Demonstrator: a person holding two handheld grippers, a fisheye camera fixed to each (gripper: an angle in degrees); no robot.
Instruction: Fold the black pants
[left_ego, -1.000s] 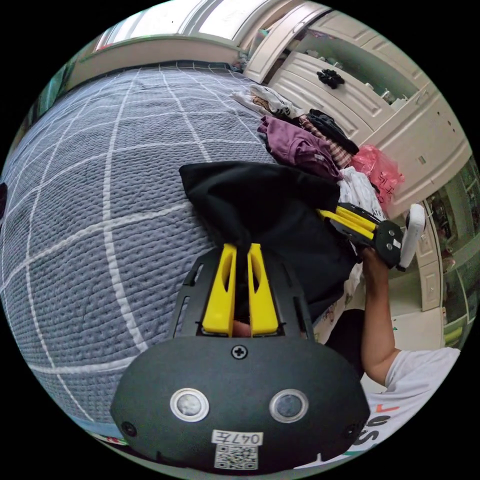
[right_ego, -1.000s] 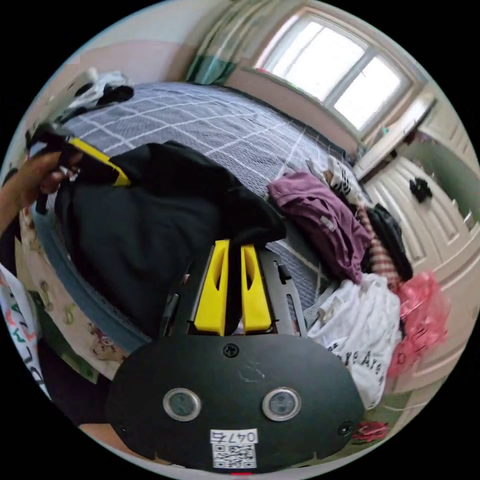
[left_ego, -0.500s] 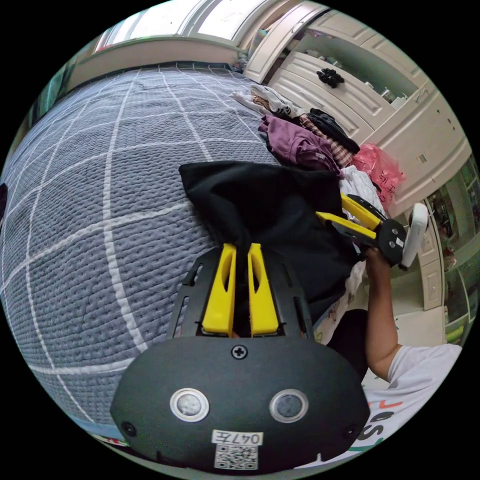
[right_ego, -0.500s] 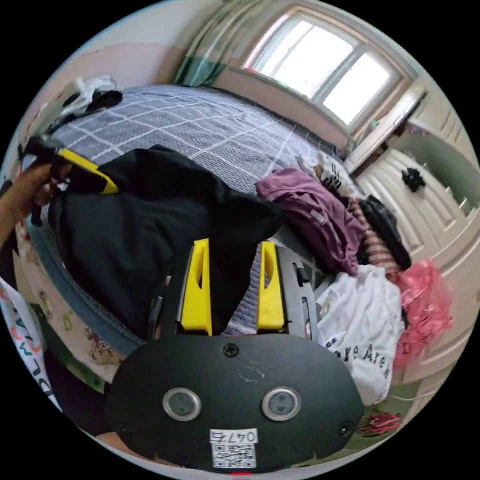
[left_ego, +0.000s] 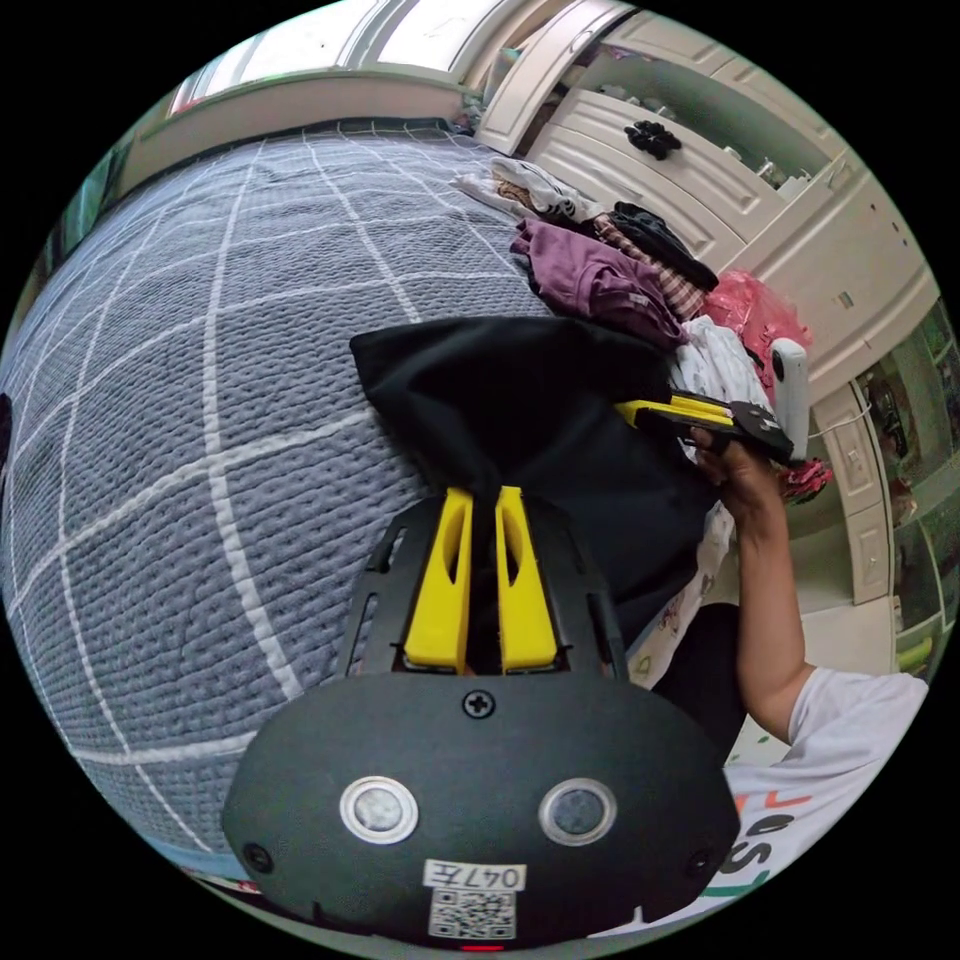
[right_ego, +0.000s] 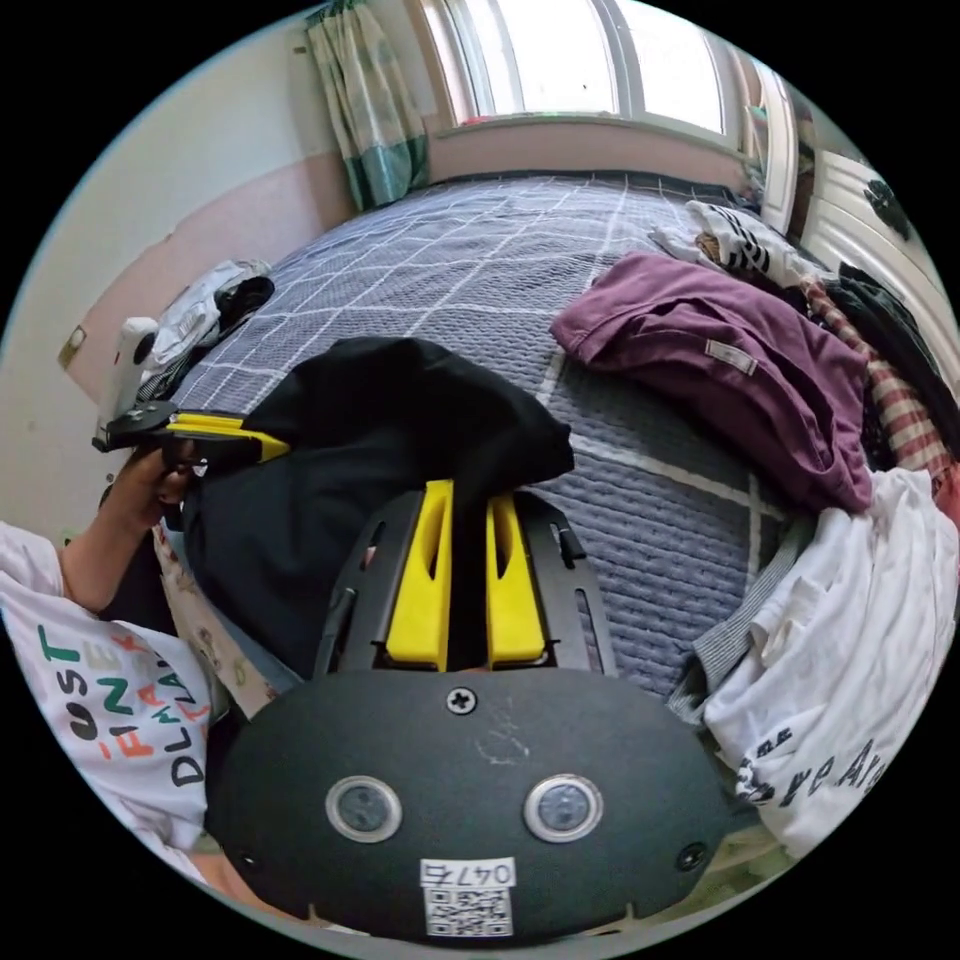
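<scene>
Grippers: left gripper and right gripper each have both yellow jaws pinched tight on the black pants, one per side
Bed: gray quilt with white grid lines, pants bunched at its near edge and hanging over
Clothes pile: purple garment and white printed tee lying just beside the pants
</scene>
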